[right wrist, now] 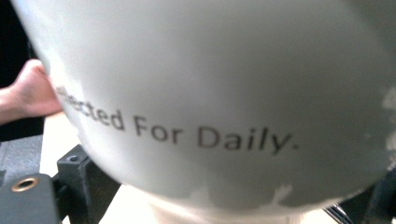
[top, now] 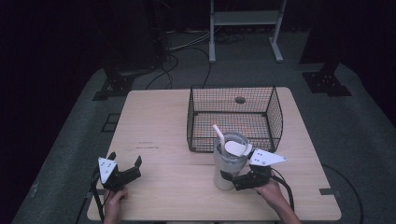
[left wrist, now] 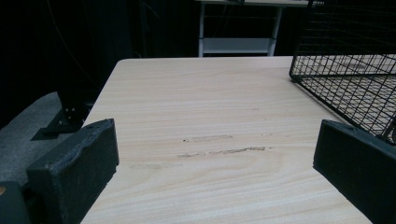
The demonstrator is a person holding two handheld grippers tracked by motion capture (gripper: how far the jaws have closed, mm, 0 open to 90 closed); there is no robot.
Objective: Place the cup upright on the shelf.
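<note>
While the left hand-held gripper [top: 125,169] rests released on bare table [top: 159,126], the right hand-held gripper [top: 232,179] apparently grasps the tumbler [top: 229,163] beside the basket [top: 233,116].

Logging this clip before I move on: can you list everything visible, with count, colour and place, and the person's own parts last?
Table: one, light wood, centre of the high view.
Wire basket: one, black, far right part of the table, nothing in it.
Tumbler: one, white with grey lettering, upright in front of the basket, a straw in its lid.
Frame: one, white, on the floor beyond the table.
Left gripper: one, black, near left of the table, jaws apart.
Right gripper: one, black, jaws around the tumbler.
Hands: two, at the bottom edge.
</note>
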